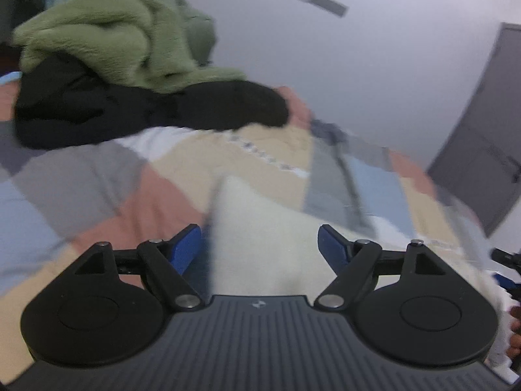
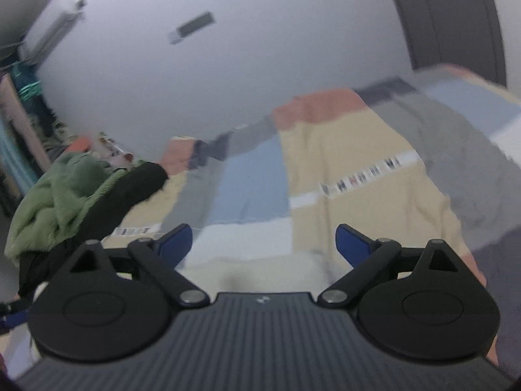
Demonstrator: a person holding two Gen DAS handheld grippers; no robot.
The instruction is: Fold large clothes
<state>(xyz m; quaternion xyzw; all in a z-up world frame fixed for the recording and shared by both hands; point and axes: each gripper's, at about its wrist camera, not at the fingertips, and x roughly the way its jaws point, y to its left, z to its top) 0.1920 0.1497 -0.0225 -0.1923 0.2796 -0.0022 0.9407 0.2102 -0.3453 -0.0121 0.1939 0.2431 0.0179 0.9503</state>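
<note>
Far left in the left wrist view: green fleece garment [image 1: 107, 36] heaped on a black garment [image 1: 130, 110], both at the far side of the bed [image 1: 65, 179], whose cover is a patchwork of grey, blue, salmon and tan blocks. Nearer and to the right: cream fleece garment [image 1: 260, 234], pale and fluffy, lying on the bed directly ahead of the left tongs [image 1: 260, 244]. Tongs spread wide, blue pads clear on either side, nothing pinched. Cream cloth running from a narrow far tip toward and under the tool body, long axis seemingly along the tongs' line of sight, though blur leaves the outline uncertain. At the far right edge, a sliver of another blue-tipped tool, probably the right one, close beside. In the right wrist view, left to right: same green and black pile at the left edge, then open patchwork, then right tongs [image 2: 263, 244] likewise splayed and empty, cream fleece just below and before the pads. Judging by that, both tongs about equally near the cream garment, left one more squarely over it. Only the left view showing the cream tip and the whole pile; only the right view showing the long open stretch of bed beyond for laying a fold.
</note>
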